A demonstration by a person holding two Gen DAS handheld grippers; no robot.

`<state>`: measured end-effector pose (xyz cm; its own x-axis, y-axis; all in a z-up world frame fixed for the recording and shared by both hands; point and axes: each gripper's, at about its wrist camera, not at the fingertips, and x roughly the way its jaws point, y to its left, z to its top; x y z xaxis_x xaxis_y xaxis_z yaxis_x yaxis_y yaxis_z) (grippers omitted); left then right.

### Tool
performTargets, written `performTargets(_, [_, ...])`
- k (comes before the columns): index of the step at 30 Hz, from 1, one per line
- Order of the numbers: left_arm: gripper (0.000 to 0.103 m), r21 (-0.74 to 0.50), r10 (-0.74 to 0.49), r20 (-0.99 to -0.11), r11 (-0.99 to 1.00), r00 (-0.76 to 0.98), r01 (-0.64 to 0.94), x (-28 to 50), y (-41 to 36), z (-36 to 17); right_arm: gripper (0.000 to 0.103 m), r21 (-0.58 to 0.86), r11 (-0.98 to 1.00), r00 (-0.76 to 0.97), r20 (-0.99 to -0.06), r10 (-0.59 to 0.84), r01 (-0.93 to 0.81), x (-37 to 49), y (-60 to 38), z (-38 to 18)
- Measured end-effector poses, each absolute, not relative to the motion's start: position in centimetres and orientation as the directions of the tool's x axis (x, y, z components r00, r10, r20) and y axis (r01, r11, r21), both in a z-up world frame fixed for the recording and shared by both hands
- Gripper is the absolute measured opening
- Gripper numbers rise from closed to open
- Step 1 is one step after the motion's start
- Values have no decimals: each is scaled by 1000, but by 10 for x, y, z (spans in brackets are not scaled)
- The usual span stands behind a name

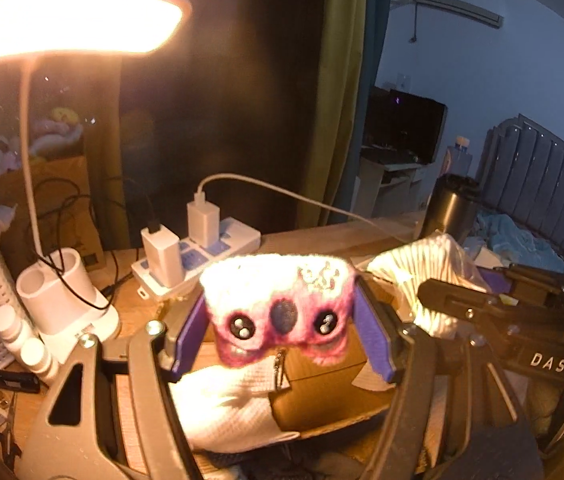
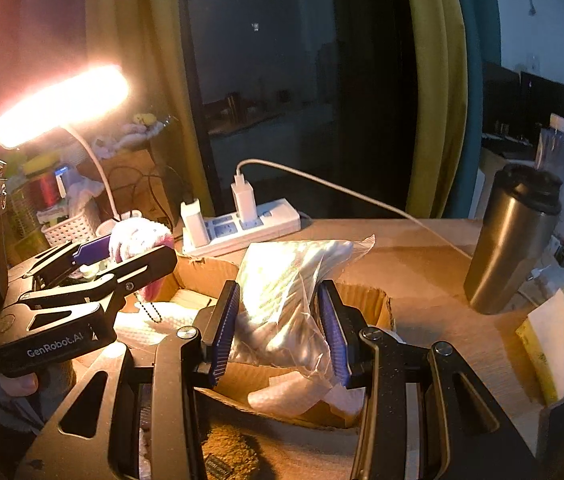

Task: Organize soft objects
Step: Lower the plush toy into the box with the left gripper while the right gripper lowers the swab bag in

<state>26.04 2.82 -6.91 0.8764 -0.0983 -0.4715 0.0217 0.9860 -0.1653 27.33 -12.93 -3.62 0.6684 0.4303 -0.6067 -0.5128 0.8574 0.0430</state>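
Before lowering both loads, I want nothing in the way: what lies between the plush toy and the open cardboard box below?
Only its dangling ball chain; the left-wrist view shows plush toy hanging above cardboard box.

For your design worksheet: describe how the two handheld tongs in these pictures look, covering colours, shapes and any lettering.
Both tongs are black, angular frames with triangular cut-outs, silver bolts and ribbed purple pads. The left tongs carry white "GenRobot.AI" lettering; the right tongs show "DAS" in white.
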Motion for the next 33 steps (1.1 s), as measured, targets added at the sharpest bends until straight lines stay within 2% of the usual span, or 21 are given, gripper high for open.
performTargets(22, [69, -166, -134, -612, 985, 779, 39, 298, 10, -125, 43, 83, 863, 575, -713, 401, -499, 312, -129, -97])
performTargets(33, [72, -181, -145, -658, 983, 739, 32, 307, 10, -133, 44, 83, 867, 562, -731, 388, -491, 316, -130, -100])
